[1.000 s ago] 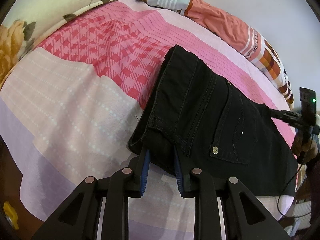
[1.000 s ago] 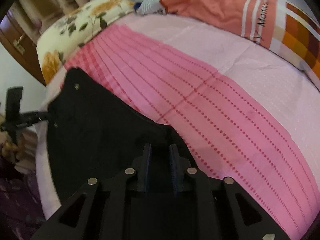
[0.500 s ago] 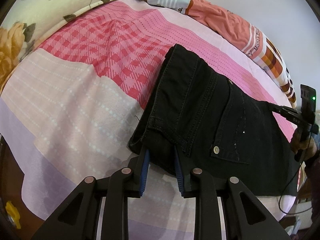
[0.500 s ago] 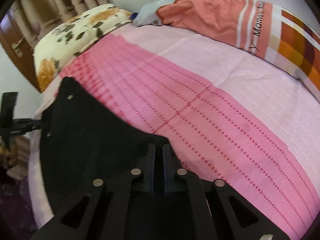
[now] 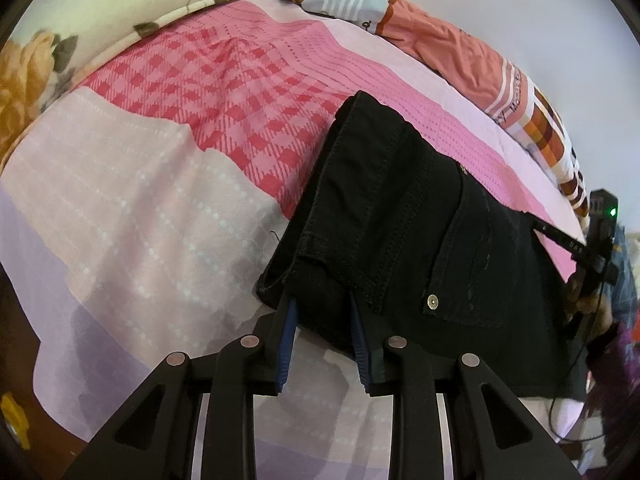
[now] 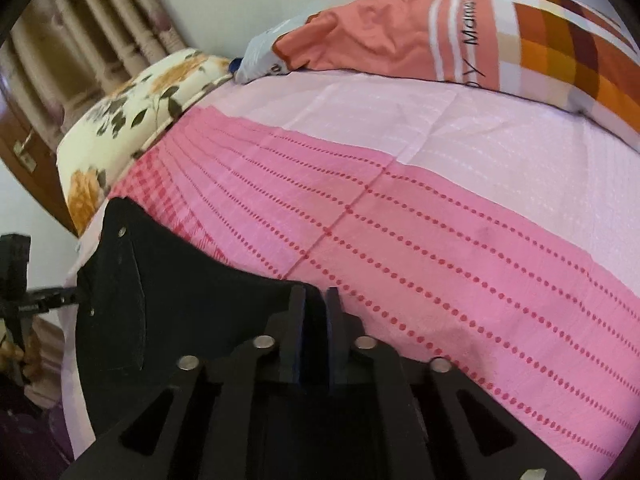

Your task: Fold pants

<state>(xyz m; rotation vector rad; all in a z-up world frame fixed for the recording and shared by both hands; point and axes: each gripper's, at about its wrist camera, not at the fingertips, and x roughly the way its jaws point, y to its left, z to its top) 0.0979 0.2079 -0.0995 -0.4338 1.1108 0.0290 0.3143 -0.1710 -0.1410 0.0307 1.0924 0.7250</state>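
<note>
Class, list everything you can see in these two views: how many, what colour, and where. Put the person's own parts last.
pants: one, black, folded on the bed's near edge
bedsheet: one, pink patterned, covering the bed
floral pillow: one, cream with orange flowers, head of the bed
orange blanket: one, orange with stripes and checks, along the wall
left tongs: black with blue pads, gripping the pants' waist end
right tongs: black, nearly shut at the pants' other end, jaws just opening slightly
</note>
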